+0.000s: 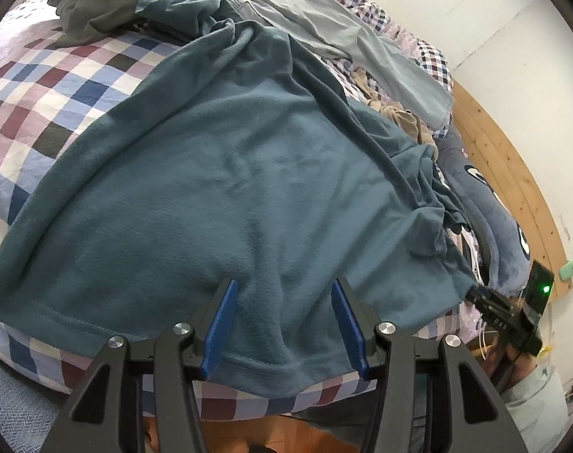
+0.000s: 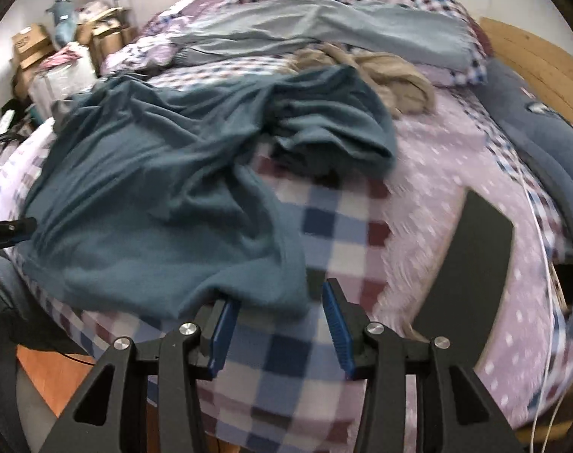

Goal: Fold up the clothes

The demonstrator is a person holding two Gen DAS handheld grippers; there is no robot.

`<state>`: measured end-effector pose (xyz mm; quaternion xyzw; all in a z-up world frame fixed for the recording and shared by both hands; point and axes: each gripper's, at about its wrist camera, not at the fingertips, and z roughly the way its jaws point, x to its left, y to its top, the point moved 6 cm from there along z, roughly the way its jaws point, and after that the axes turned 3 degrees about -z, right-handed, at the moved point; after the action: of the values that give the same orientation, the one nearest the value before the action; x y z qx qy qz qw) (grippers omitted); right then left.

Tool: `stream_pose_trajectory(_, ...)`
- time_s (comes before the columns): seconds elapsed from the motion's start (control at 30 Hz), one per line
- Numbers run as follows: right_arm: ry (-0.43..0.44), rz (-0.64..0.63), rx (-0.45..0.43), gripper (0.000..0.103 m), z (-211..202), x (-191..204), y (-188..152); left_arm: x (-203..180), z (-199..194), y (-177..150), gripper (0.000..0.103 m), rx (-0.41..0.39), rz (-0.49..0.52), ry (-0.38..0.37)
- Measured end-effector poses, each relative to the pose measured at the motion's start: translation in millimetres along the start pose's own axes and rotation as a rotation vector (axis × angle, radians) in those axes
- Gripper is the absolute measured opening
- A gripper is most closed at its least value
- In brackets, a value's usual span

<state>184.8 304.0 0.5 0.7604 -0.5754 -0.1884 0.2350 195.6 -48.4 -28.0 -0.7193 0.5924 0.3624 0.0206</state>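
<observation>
Both the left tongs [image 1: 284, 302] and right tongs [image 2: 282, 309] gape wide over the teal shirt's [image 1: 218, 188] hem on the checked bed [image 1: 60, 87].

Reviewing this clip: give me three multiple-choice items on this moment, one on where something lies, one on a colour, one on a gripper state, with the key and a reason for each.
1. Where does the crumpled tan garment lie?
A. on the floor
B. on the bed beyond the large teal fleece garment
C. between the left gripper's fingers

2. What colour are the pads on the gripper fingers?
A. blue
B. red
C. white

3. How does the left gripper stand?
A. shut on the teal garment
B. shut on nothing
C. open, over the teal garment's hem

Key: 1 B, it sits on the checked bedcover past the teal cloth; 2 A, both views show blue pads; 3 C, the fingers stand wide apart with the hem between them.
</observation>
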Motion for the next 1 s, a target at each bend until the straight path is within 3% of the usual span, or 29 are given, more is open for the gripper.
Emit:
stream_pose_trajectory(0.13,0.045,-0.015,0.027,0.044,11,4,7,-3,2,1,0.056,-0.006,0.028,0.015)
stream_pose_trajectory(0.17,0.057,-0.011,0.041,0.03,14,5,6,-3,2,1,0.056,-0.008,0.027,0.011)
stream_pose_trajectory(0.27,0.086,0.01,0.055,0.008,13,7,4,-3,2,3,0.056,-0.012,0.022,0.004)
stream_pose_trajectory(0.47,0.172,0.053,0.025,0.004,-21,17,2,-1,-1,5,0.056,-0.016,0.001,-0.018)
stream_pose_trajectory(0.7,0.323,0.191,-0.132,0.004,-112,8,22,2,-6,7,0.056,-0.021,-0.028,-0.047)
stream_pose_trajectory(0.87,0.277,0.265,0.047,0.005,-97,-16,1,4,-9,8,0.056,-0.025,-0.049,-0.066)
stream_pose_trajectory(1.0,0.137,0.287,0.3,0.006,-53,-33,-43,7,-12,9,0.056,-0.028,-0.056,-0.067)
